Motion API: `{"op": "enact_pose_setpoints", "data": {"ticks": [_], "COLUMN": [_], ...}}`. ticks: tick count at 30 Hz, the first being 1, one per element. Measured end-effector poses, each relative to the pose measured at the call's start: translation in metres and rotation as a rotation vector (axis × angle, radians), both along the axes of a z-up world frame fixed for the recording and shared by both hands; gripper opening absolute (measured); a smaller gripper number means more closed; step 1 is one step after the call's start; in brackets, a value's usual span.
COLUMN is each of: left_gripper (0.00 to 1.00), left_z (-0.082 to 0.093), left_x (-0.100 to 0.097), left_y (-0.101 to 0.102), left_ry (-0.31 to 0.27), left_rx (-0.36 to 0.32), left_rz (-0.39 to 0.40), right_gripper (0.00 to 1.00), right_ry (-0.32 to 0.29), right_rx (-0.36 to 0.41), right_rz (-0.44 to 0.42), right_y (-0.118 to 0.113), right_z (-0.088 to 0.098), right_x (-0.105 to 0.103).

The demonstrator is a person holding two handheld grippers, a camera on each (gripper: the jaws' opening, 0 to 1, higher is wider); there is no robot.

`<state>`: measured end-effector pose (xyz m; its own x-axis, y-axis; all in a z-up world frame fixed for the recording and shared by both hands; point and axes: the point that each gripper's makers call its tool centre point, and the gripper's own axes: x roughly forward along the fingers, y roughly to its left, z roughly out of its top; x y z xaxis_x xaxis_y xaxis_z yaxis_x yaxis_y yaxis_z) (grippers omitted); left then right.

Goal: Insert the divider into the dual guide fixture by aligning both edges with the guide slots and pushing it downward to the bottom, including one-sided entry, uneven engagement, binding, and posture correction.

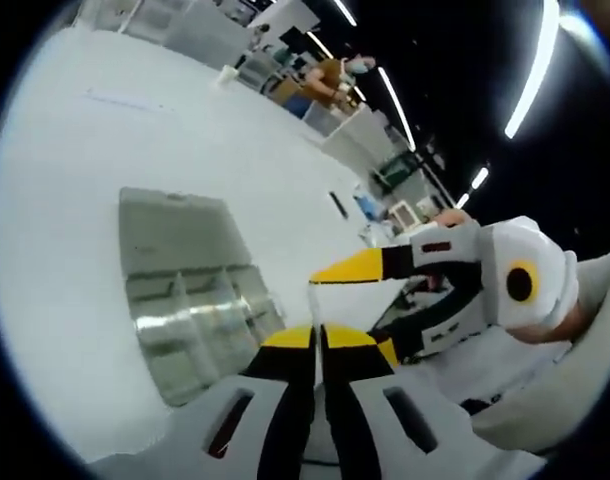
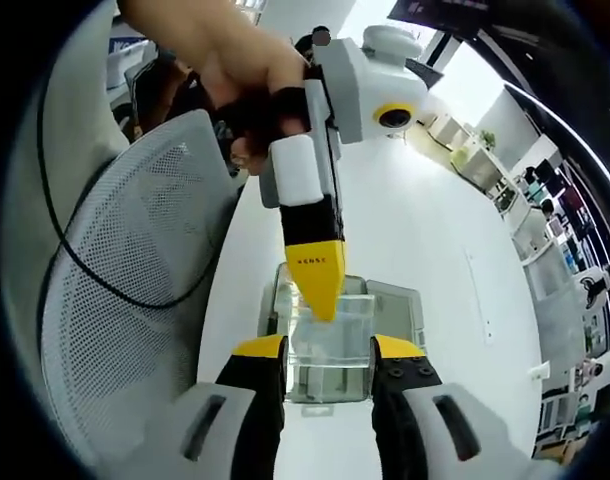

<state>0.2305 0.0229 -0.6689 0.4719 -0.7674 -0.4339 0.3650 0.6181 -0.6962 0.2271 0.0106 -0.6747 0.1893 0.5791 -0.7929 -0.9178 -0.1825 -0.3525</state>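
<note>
One clear fixture (image 2: 330,340) lies on the white table (image 2: 435,230), open lid (image 1: 175,235) beside it. My right gripper (image 2: 330,350) hangs over the fixture, jaws well apart, holding nothing. My left gripper (image 1: 317,338) is pinched almost closed on a thin clear divider (image 1: 312,310), I think. The right gripper view shows my hand (image 2: 235,70) holding it tip-down over the fixture, a mesh chair (image 2: 135,280) beside the table.

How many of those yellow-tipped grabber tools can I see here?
2. In the right gripper view, the right gripper rises from the bottom, straddling the clear box; the left gripper reaches down from above.
</note>
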Motion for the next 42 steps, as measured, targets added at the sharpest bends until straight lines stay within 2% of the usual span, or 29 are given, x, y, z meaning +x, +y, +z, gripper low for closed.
{"op": "enact_pose_setpoints", "data": {"ticks": [2,9,17,23,25,33,42], "left_gripper": [0.00,0.00,0.00,0.00,0.00,0.00,0.00], "left_z": [0.000,0.000,0.001,0.001,0.001,0.002,0.002], "left_x": [-0.001,0.001,0.001,0.000,0.000,-0.001,-0.003], "left_y": [0.001,0.003,0.001,0.001,0.001,-0.001,-0.002], "left_ry": [0.014,-0.001,-0.060,-0.092,-0.130,-0.182,-0.241], "left_rx": [-0.013,-0.012,0.005,0.018,0.037,0.058,0.090], "left_rz": [0.003,0.010,-0.015,-0.028,-0.047,-0.071,-0.103], "right_gripper": [0.26,0.26,0.23,0.21,0.20,0.17,0.13], "right_ry": [0.000,0.017,0.058,0.066,0.085,0.103,0.153], "right_rx": [0.002,0.011,0.014,0.002,0.009,-0.010,-0.028], "right_rz": [0.000,-0.015,-0.030,-0.023,-0.024,0.008,0.043], "right_y": [-0.001,-0.002,-0.006,-0.007,-0.006,-0.007,-0.005], "right_z": [0.001,0.003,0.005,0.007,0.008,0.011,0.015], "right_x": [0.001,0.005,0.009,0.011,0.011,0.012,0.010]}}
